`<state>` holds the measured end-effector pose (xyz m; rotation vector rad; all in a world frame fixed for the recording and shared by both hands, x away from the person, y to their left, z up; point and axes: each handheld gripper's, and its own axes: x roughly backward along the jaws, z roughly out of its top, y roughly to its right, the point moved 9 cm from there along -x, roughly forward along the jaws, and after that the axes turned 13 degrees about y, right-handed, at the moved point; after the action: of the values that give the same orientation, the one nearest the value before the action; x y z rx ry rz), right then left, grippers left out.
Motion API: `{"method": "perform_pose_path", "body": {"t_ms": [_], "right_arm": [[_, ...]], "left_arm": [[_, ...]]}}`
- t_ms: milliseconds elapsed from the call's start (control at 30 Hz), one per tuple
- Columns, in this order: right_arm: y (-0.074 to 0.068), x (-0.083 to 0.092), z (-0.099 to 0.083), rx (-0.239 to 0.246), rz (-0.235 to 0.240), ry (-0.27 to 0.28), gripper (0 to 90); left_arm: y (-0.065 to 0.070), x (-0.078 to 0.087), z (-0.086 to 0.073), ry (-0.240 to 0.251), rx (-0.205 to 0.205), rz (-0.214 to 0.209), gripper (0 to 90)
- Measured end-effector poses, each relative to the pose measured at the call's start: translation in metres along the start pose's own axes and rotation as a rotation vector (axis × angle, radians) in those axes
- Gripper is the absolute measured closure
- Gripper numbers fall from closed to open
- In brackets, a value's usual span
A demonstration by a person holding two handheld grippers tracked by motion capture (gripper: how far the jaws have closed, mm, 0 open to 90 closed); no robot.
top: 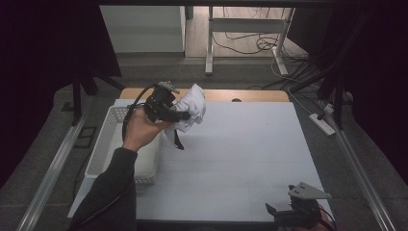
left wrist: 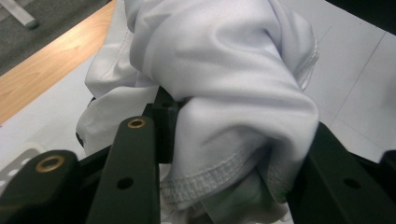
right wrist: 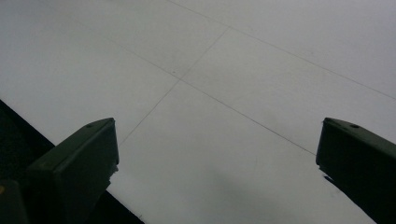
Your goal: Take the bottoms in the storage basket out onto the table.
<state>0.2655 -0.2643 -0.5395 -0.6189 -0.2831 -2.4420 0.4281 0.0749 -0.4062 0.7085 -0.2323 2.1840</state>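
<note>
While your left gripper (top: 185,115) is clenched on the crumpled white cloth garment with stitched hems (top: 191,111), the bundle hangs clear of the table in the upper left of the high view, just right of the white perforated plastic basket (top: 107,139) and above the far left part of the white sheet-covered table (top: 250,159). In the left gripper view the black jaws squeeze a thick wad of fabric (left wrist: 233,84), with a hemmed edge folded down between them and loose folds bulging over the top.

Risks, as judged from this moment:

1. Partial grip. You hold a bunched wad, not a clean edge. If the layers slide against each other, the smooth fabric could slip out and fall, either on the table or half over the basket rim.
2. Trailing part. A dark strip hangs below the bundle in the high view; whether it belongs to the garment or to the gripper cannot be told. If it is cloth, it could snag on the basket wall or drag along the sheet as you carry it.
3. Blocked sight. Fabric covers most of the left gripper view, so you would place it largely blind from that camera.
4. Cable. The black cable looping by your left hand (top: 139,132) could catch a fold.

Your right gripper (top: 288,211) rests at the lower right edge of the high view, jaws spread apart with nothing between them over bare sheet (right wrist: 224,70); it is well apart from the garment and too far off to catch a slip.
</note>
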Motion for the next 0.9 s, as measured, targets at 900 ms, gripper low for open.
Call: {"method": "perform_pose_path", "body": {"t_ms": [900], "right_arm": [[0.0,0.0,0.0,-0.008,0.004,0.006,0.0]], "left_arm": [[0.032,-0.052,-0.002,-0.014,-0.03,-0.061,60.0]]}}
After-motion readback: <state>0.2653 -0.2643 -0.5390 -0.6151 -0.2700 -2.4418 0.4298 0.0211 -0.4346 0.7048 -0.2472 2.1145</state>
